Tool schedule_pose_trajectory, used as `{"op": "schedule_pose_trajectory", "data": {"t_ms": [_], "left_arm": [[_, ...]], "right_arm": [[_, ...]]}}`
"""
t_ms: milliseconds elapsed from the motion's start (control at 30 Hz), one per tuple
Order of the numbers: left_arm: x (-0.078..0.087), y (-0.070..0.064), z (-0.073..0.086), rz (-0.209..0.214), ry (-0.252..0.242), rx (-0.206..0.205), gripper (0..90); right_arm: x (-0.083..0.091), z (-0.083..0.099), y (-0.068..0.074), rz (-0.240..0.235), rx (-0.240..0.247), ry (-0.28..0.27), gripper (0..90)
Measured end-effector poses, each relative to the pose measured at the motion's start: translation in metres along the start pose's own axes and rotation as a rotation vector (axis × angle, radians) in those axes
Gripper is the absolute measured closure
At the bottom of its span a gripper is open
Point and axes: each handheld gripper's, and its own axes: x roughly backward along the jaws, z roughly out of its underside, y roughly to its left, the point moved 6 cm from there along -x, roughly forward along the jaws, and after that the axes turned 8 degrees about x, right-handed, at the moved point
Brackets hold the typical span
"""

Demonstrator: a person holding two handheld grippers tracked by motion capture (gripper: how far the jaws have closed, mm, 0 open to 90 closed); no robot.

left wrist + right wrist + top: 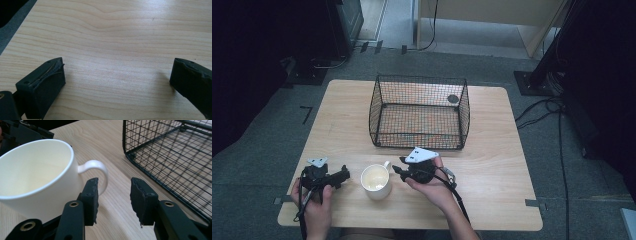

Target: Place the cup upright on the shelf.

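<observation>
Standing upright near the front edge of the pale wooden counter (492,165), the white ceramic mug (376,181) is seen with its handle (96,168) turned toward the black wire mesh basket (419,111) at the counter's middle. The right tool (113,192) is held with jaws parted beside the handle, nothing gripped; contact cannot be told. The left tool (117,80) is held wide open over bare wood, left of the mug
</observation>
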Motion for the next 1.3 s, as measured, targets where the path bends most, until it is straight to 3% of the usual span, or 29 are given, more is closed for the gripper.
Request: {"op": "schedule_pose_trajectory", "data": {"t_ms": [300, 467, 700, 733, 833, 867, 967, 1167, 1300], "left_arm": [[0.000, 0.000, 0.000, 0.000, -0.001, 0.000, 0.1], [0.000, 0.000, 0.000, 0.001, 0.000, 0.000, 0.1], [0.000, 0.000, 0.000, 0.001, -0.001, 0.001, 0.0], [0.000, 0.000, 0.000, 0.001, 0.000, 0.000, 0.1], [0.000, 0.000, 0.000, 0.000, -0.001, 0.000, 0.1], [0.000, 0.000, 0.000, 0.000, 0.000, -0.001, 0.1], [0.000, 0.000, 0.000, 0.000, 0.000, -0.001, 0.1], [0.000, 0.000, 0.000, 0.000, 0.000, -0.001, 0.1], [0.000, 0.000, 0.000, 0.000, 0.000, -0.001, 0.1]], "right_arm": [[-0.023, -0.001, 0.006, -0.003, -0.009, 0.003, 59.6], [-0.030, -0.001, 0.004, 0.029, -0.015, -0.006, 60.1], [-0.027, -0.001, 0.001, 0.062, -0.007, -0.021, 64.8], [-0.024, 0.000, 0.000, 0.073, -0.001, -0.019, 70.7], [-0.021, 0.002, -0.002, 0.086, 0.006, -0.019, 74.9], [-0.017, 0.005, -0.006, 0.084, -0.007, -0.020, 80.0], [-0.011, 0.008, -0.009, 0.081, -0.012, -0.015, 83.2], [0.001, 0.015, -0.007, 0.064, 0.011, -0.002, 82.2], [0.012, 0.022, -0.002, 0.020, 0.007, -0.003, 79.9]]}}
